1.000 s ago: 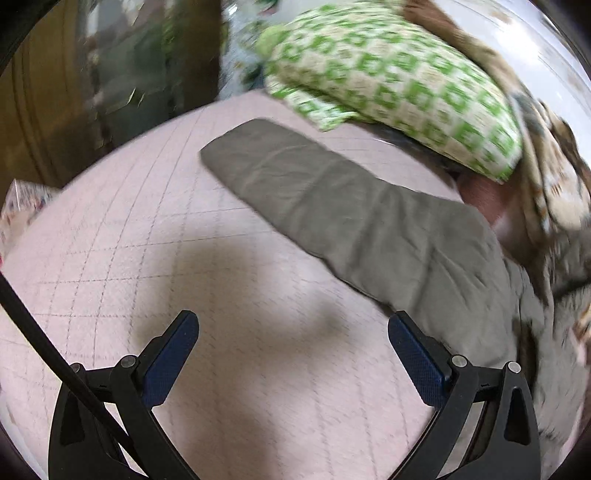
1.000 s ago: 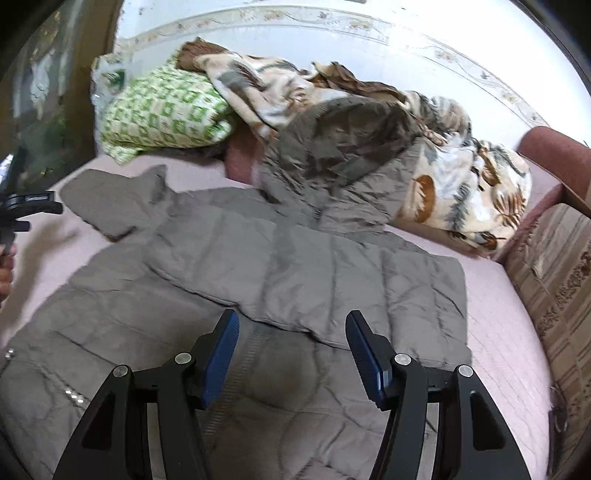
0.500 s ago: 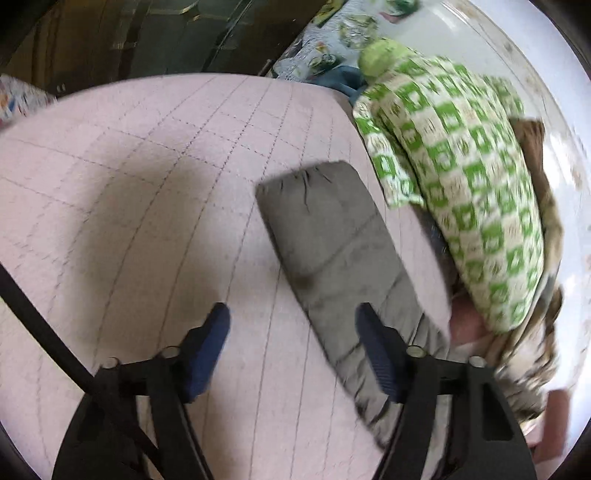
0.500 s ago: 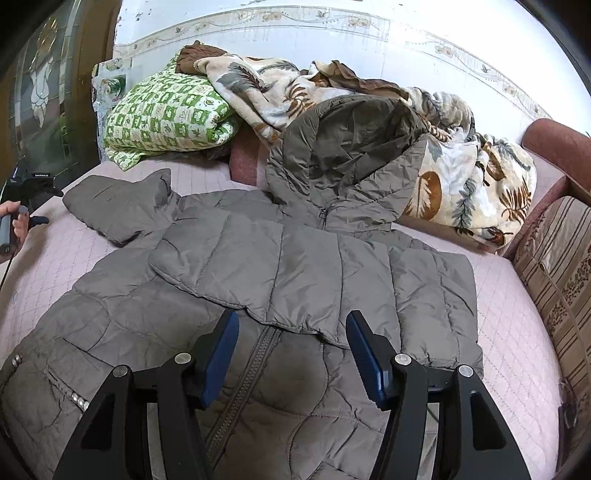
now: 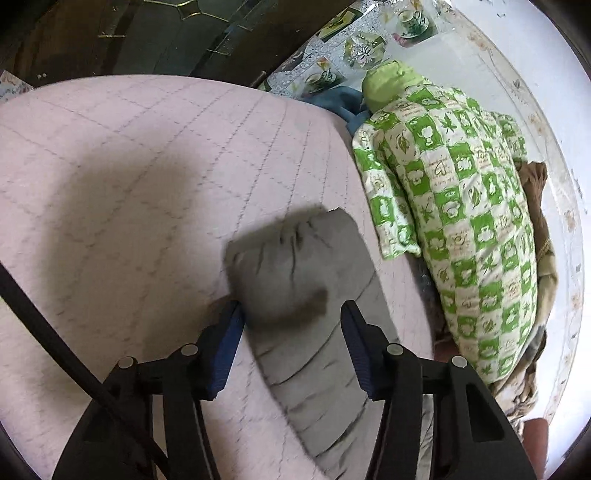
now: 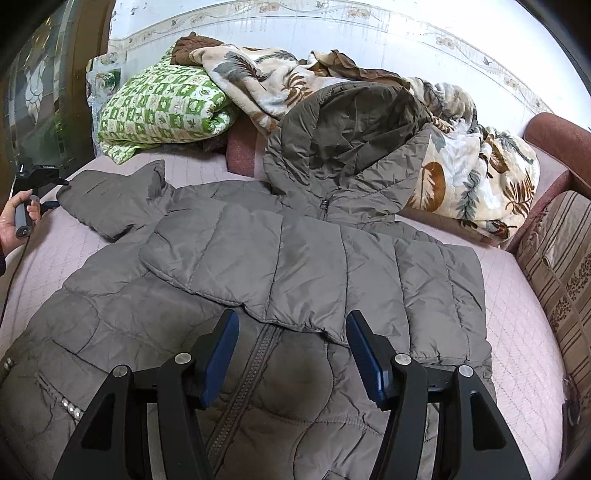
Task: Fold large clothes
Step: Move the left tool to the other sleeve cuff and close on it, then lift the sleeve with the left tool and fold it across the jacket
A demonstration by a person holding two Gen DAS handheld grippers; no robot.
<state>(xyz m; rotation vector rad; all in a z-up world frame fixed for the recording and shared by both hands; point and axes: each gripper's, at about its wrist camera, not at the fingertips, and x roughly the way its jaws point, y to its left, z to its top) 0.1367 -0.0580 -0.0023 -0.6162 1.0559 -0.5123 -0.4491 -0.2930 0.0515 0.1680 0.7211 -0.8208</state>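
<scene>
now grey sleeve cuff between wide-open left fingers, jacket body beneath spread, empty right fingers

L cam close over sleeve; R cam above jacket; sleeve shared.

Pink quilted bed cover, white wall, striped sofa cushion, daylight

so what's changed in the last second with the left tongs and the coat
The left tongs swung toward the outstretched sleeve and closed in; its cuff now sits between the open fingers, not yet gripped. The right tongs stayed open above the coat, which kept its place.
</scene>
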